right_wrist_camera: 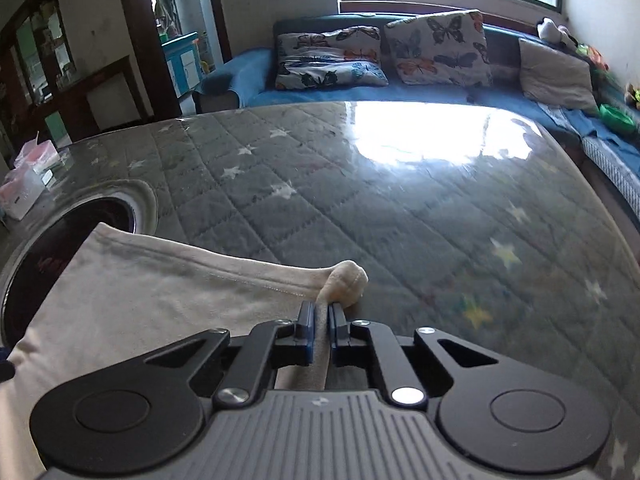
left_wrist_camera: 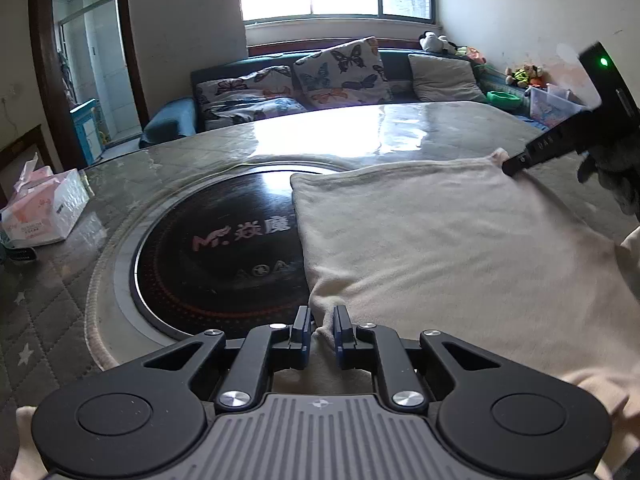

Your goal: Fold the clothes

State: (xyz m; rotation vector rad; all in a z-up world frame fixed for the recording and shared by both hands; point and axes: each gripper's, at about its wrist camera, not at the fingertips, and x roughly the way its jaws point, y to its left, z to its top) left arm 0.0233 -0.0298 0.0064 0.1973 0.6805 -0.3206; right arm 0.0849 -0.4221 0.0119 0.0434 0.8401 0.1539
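Quilted table (right_wrist_camera: pixel 360 200) (glossy) bears one cream garment (left_wrist_camera: pixel 440 232) — left gripper (left_wrist_camera: pixel 322 322), right gripper (right_wrist_camera: pixel 321 314) each pinch a corner.

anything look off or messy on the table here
Mostly tidy. The cream garment lies partly over the round black cooktop set in the table, an odd place for cloth. Its corner bunches into a wad past the right claw.
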